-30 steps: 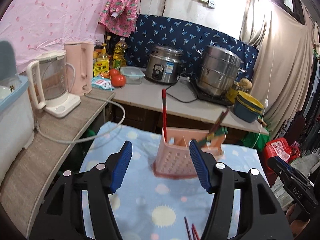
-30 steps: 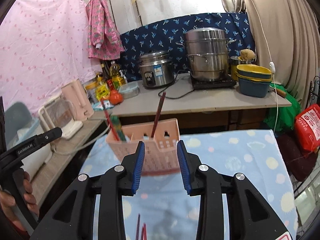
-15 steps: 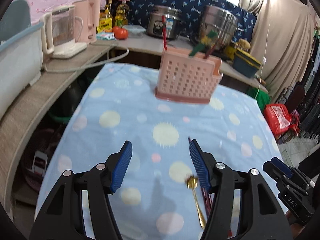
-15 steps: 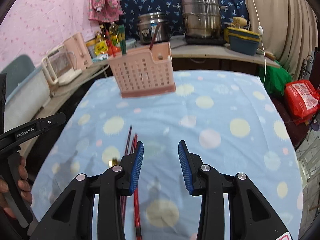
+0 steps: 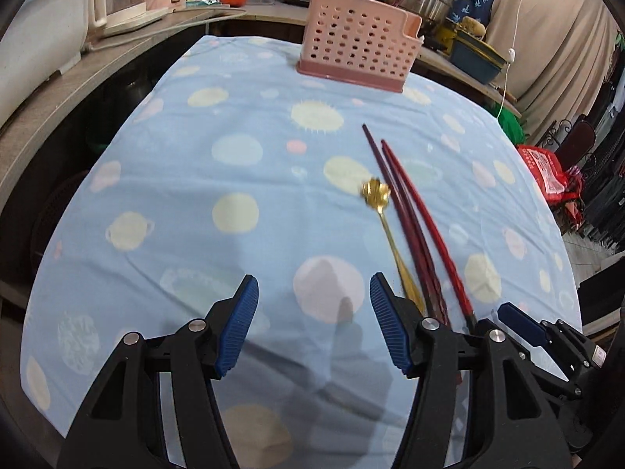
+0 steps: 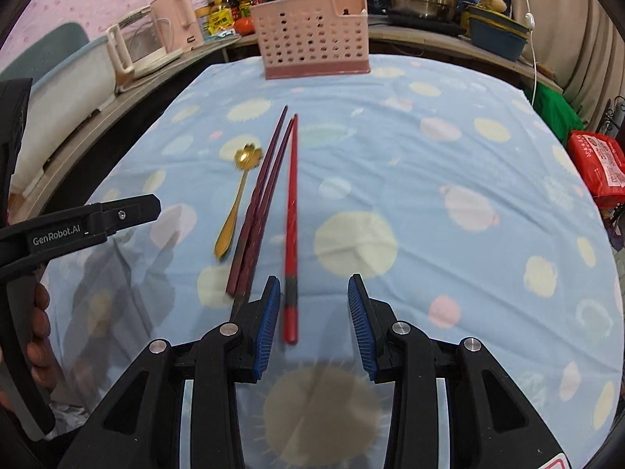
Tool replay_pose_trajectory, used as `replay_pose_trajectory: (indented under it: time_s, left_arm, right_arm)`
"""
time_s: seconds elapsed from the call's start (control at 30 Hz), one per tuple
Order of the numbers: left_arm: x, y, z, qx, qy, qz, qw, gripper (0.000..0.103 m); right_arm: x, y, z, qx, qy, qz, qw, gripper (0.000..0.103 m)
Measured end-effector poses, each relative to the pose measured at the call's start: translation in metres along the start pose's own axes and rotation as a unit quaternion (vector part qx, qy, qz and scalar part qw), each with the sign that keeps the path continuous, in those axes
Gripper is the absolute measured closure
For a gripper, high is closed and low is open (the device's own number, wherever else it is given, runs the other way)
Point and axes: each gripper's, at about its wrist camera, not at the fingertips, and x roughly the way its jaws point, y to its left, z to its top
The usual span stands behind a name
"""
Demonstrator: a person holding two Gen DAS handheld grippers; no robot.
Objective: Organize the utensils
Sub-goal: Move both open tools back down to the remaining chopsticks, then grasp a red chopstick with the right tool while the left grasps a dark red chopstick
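We see the left gripper spread over bare cloth, holding nothing. The right gripper is parted, the red chopstick's thick end lying between its jaws, unpinched. Beside it lie two dark chopsticks and a gold spoon. The pink caddy stands at the far edge.

Both wrist views look steeply down, from close above, along their own fingers at the blue dotted tablecloth. Left view sits left of the red chopsticks; right view directly over them. Shared: gold spoon, pink basket, counter behind.
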Motion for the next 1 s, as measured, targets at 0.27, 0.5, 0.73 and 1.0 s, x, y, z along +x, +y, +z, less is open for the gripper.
replay_pose_trajectory:
  time_s: [0.27,0.5,0.73,1.0]
  left_arm:
    - [0.0,-0.004,-0.012,0.004,0.011,-0.003,0.9999,0.047]
    - [0.003,-0.014,-0.015,0.017,0.014,-0.012,0.9997,0.047]
    - [0.005,-0.025,-0.018,0.028,0.02,-0.018,0.9993,0.047]
    - [0.007,-0.033,-0.019,0.034,0.024,-0.024,0.9988,0.047]
  right_arm:
    - [0.001,0.009,-0.003,-0.007,-0.001,0.005,1.0,0.071]
    - [0.005,0.011,-0.003,-0.012,0.0,0.001,1.0,0.088]
    - [0.005,0.009,-0.005,-0.009,-0.002,0.001,1.0,0.096]
    - [0.001,-0.009,-0.007,0.015,-0.006,-0.001,1.0,0.096]
